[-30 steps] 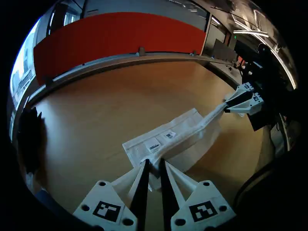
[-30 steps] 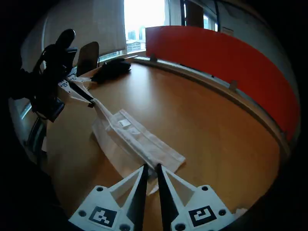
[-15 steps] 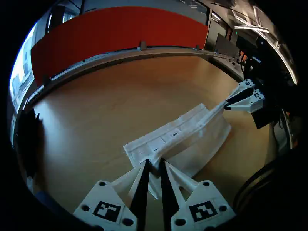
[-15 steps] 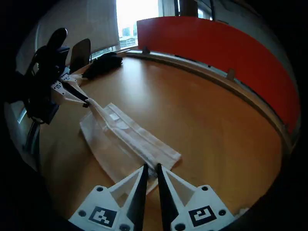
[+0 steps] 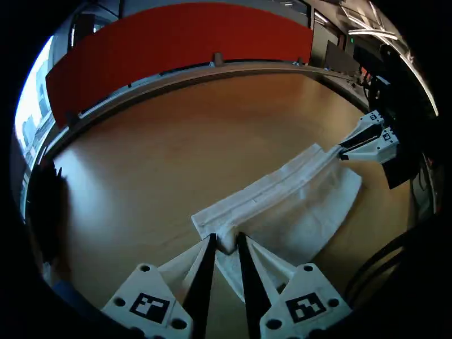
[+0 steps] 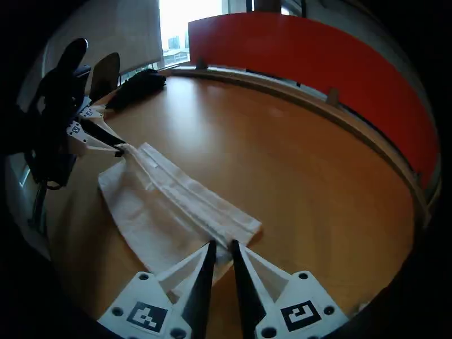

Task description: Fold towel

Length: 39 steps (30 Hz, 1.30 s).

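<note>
A white towel (image 5: 288, 203) lies stretched across the wooden table (image 5: 169, 152), one long edge folded over into a raised band. In the left gripper view my left gripper (image 5: 225, 248) is shut on the near corner of the towel. At the far end, my right gripper (image 5: 346, 150) pinches the other corner. In the right gripper view my right gripper (image 6: 220, 251) is shut on the near end of the towel (image 6: 169, 203), and my left gripper (image 6: 116, 150) holds the far end by the table's left edge.
A red partition (image 5: 169, 45) runs along the table's far edge (image 6: 316, 62). A dark bundle (image 6: 135, 85) lies on the table near a window, with chairs (image 6: 104, 70) behind it. Bare wood stretches wide beyond the towel.
Both grippers have moved the held edge forward over the table. The towel has spread flatter and wider, and the small labels on the band have rolled from sight.
</note>
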Each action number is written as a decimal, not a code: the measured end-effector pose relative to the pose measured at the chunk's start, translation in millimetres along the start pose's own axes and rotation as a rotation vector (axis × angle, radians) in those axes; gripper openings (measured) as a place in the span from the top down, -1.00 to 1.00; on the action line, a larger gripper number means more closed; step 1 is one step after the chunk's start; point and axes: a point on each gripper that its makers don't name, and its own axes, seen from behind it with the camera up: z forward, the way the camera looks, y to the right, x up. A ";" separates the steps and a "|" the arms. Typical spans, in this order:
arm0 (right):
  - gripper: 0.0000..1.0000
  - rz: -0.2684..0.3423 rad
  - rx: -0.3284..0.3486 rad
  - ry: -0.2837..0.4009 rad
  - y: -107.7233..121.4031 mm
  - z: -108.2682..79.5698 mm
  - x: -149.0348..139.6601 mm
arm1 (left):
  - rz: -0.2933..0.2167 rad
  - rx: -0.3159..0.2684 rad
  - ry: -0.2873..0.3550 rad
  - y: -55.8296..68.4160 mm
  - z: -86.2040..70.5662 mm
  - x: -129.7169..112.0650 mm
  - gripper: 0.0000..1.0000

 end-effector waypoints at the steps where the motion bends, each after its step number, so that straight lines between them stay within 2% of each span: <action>1: 0.45 0.001 -0.004 0.000 0.8 0.7 0.1 | 0.006 0.006 0.001 -1.2 0.4 0.3 0.36; 12: 0.03 0.016 -0.055 0.003 15.3 6.5 2.9 | 0.046 0.060 -0.008 -16.1 6.7 -2.6 0.04; 16: -0.20 0.019 -0.074 0.007 21.3 8.0 5.8 | 0.049 0.081 -0.008 -24.1 8.0 -0.9 0.03; 17: -0.25 0.019 -0.078 0.008 22.5 8.3 6.5 | 0.050 0.088 -0.007 -26.5 8.1 -0.2 -0.06; 21: -0.75 0.018 -0.099 0.017 28.3 9.2 9.4 | 0.043 0.106 -0.008 -33.0 8.4 1.7 -0.39; 22: -0.79 0.018 -0.104 0.019 29.5 9.3 9.9 | 0.039 0.106 -0.011 -33.4 8.5 1.5 -0.45; 26: -0.82 0.018 -0.114 0.024 31.9 9.1 11.8 | 0.025 0.103 -0.011 -34.0 7.6 2.0 -0.73; 28: -0.82 0.020 -0.113 0.027 31.4 8.5 12.8 | 0.021 0.100 -0.007 -33.4 6.2 2.7 -0.79; 39: -0.82 0.019 -0.095 0.036 19.0 -0.7 11.4 | -0.011 0.096 0.007 -30.6 -5.7 0.8 -0.79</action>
